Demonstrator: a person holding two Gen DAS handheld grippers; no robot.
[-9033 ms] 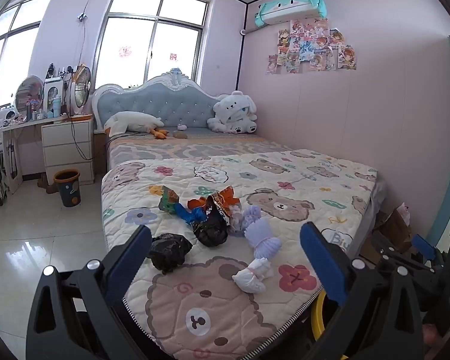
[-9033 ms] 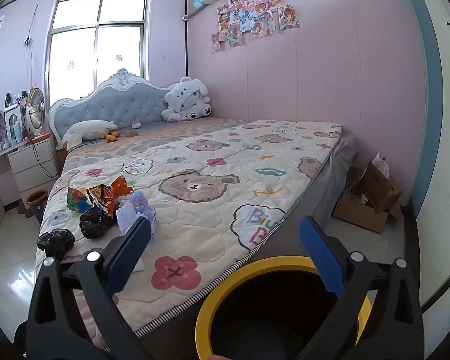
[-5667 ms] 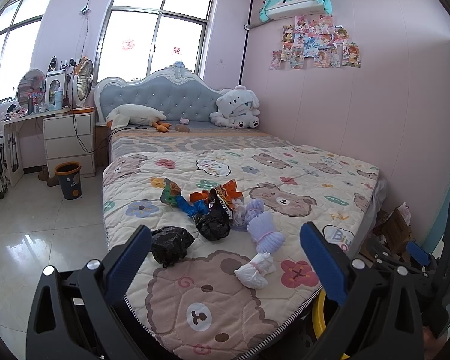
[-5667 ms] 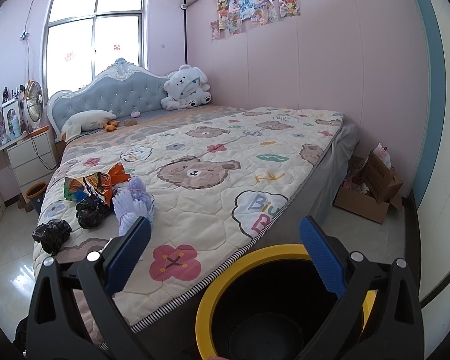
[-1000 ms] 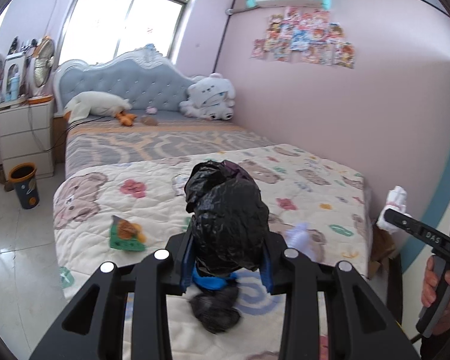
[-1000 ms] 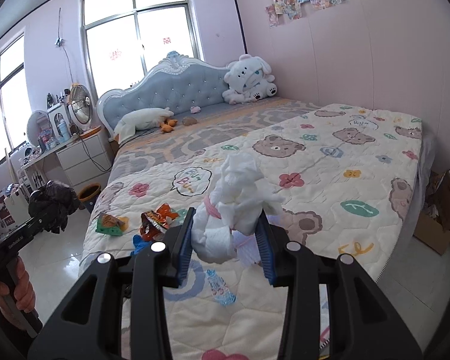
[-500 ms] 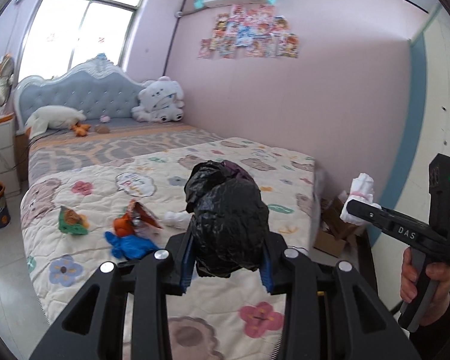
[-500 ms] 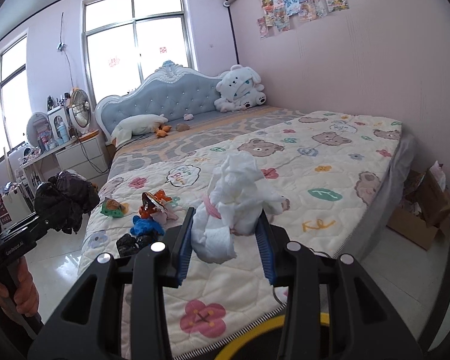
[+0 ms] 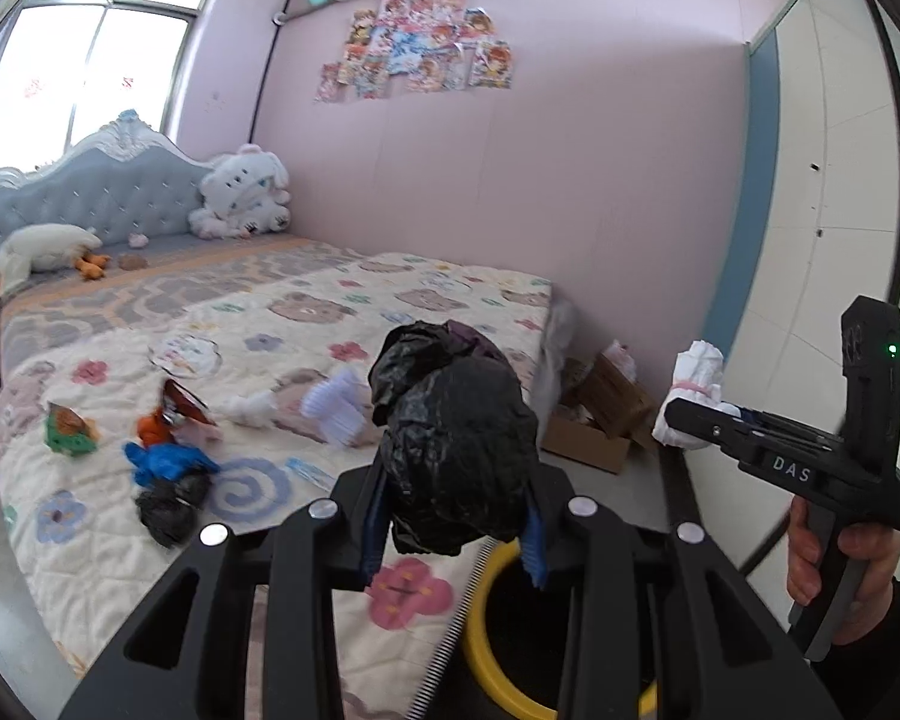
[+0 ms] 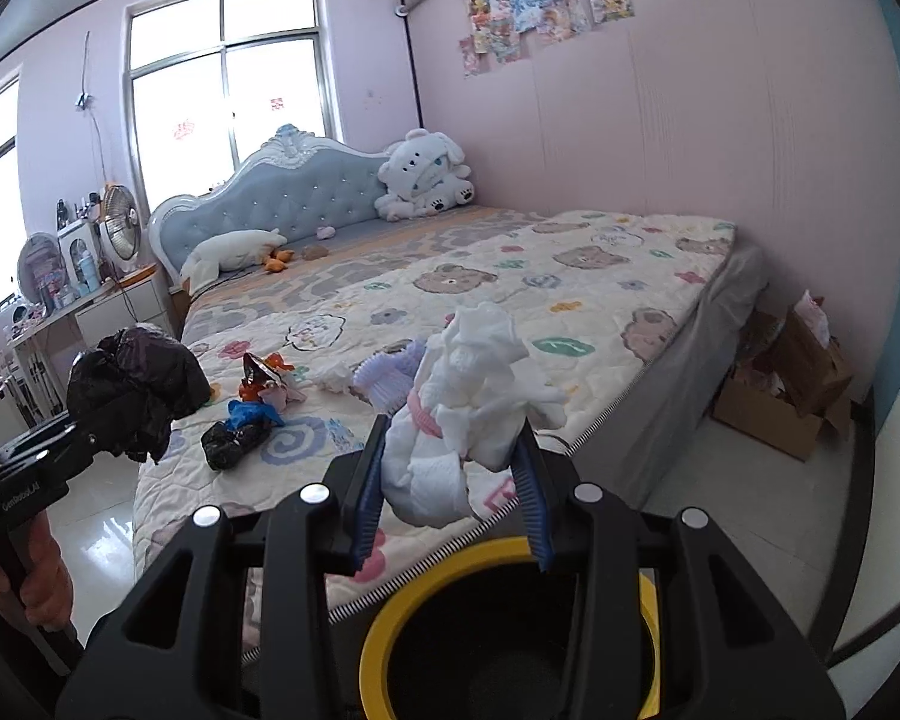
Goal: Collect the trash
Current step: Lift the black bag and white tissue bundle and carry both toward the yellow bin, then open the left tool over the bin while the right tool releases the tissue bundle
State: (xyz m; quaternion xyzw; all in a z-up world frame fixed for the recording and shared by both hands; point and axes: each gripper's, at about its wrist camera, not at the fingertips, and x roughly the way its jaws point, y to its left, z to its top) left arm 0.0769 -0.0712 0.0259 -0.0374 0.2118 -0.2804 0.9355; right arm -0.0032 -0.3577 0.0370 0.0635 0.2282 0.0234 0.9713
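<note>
My left gripper (image 9: 453, 531) is shut on a crumpled black plastic bag (image 9: 456, 438), held over the bed's foot edge beside the yellow-rimmed black bin (image 9: 480, 624). My right gripper (image 10: 450, 510) is shut on a bundle of white tissue (image 10: 468, 414) with a pink band, just above the bin (image 10: 510, 630). Each gripper shows in the other's view: the right gripper (image 9: 684, 414) with its tissue, the left gripper (image 10: 84, 432) with its bag (image 10: 132, 384). On the quilt (image 10: 570, 276) lie a black bag (image 10: 234, 441), blue wrapper (image 10: 252, 411), orange packets (image 10: 264, 378), a lilac brush-like item (image 10: 387, 378) and a green wrapper (image 9: 69, 423).
A cardboard box (image 10: 780, 384) with rubbish stands on the floor by the pink wall past the bed's foot. Plush toys (image 10: 420, 177) and a pillow sit at the headboard. A white dresser (image 10: 108, 306) with fans stands left of the bed.
Both grippers have swung with their loads from over the quilt toward the bed's foot. The bin's yellow rim now shows below both. The trash on the quilt has shifted left in view.
</note>
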